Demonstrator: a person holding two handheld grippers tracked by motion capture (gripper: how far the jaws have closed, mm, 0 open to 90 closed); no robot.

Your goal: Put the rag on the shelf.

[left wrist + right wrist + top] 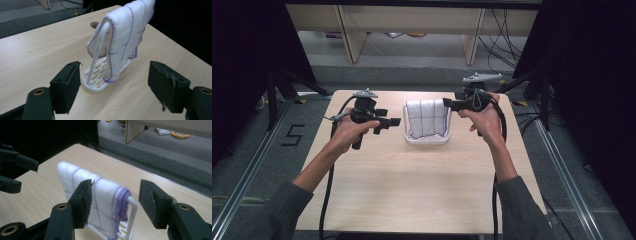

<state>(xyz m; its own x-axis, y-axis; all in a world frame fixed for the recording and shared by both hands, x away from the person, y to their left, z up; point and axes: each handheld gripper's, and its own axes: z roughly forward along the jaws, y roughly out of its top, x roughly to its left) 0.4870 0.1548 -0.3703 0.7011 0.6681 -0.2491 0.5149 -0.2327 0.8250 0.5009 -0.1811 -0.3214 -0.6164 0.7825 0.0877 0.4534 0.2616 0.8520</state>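
Cloth (427,117): one, white with purple grid lines and edging, draped over one white slotted rack (428,140) mid-surface (412,190). Two grippers, left (389,123) and right (448,104), flank it, fingers open, empty.

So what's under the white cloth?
A white rack holds up the cloth, which hangs over its top bar. Below is the rack's slotted base on the table. The cloth hides the top bar.
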